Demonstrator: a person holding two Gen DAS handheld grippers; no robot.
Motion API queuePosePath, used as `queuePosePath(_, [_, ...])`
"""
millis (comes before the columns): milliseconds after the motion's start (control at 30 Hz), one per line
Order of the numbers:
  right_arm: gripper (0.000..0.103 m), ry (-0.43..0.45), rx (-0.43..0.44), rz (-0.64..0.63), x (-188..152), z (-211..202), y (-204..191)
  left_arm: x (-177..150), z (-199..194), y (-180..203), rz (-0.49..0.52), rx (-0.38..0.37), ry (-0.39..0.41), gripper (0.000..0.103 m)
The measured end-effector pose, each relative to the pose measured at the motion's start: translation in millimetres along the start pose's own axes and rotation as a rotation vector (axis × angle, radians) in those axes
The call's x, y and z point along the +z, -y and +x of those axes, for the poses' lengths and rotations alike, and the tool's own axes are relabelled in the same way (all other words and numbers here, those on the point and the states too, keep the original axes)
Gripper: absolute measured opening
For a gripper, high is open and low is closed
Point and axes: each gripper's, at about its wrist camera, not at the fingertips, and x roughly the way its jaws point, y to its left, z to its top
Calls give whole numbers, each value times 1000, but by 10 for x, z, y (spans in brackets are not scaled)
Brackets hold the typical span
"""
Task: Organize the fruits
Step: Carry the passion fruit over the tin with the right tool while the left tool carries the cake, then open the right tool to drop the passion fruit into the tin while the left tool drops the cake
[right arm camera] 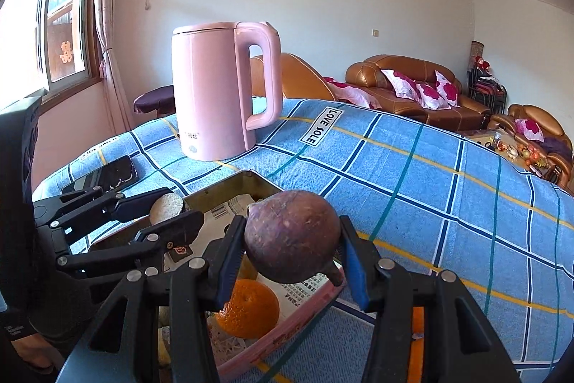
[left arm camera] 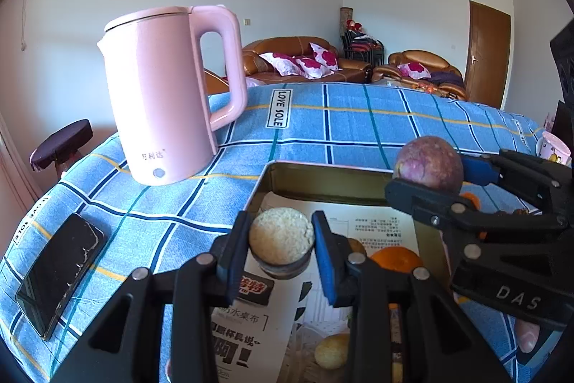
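My left gripper (left arm camera: pixel 281 244) is shut on a round pale cut fruit half with a dark rind (left arm camera: pixel 281 237), held over the paper-lined metal tin (left arm camera: pixel 308 169). My right gripper (right arm camera: pixel 292 250) is shut on a purple-brown passion fruit (right arm camera: pixel 292 234), held above the tin's near edge (right arm camera: pixel 287 329). In the left wrist view the right gripper (left arm camera: pixel 434 180) shows at right with the passion fruit (left arm camera: pixel 428 164). In the right wrist view the left gripper (right arm camera: pixel 166 207) holds the pale fruit half (right arm camera: pixel 166 209). An orange (left arm camera: pixel 394 257) (right arm camera: pixel 247 307) and a yellowish fruit (left arm camera: pixel 332 350) lie in the tin.
A pink electric kettle (left arm camera: pixel 161 96) (right arm camera: pixel 219 88) stands behind the tin on the blue checked tablecloth (left arm camera: pixel 358 117). A black phone (left arm camera: pixel 59 271) (right arm camera: pixel 107 173) lies at the left. A cup (left arm camera: pixel 552 148) sits at the far right. Another orange (right arm camera: pixel 416 343) lies right of the tin.
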Motion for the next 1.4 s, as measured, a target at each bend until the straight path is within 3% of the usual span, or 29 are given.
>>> queuePosePath(867, [54,-69,32,18,-82,229,66,10,70,35,23,36,-42,37])
queuePosePath(1133, [56,-49,29,51,-108,162,141,3,24,25,10,60,-23,62])
queuePosePath(1400, [59,-29,7,78,-157,35,236,-5,-30,65,6,57,-2,77])
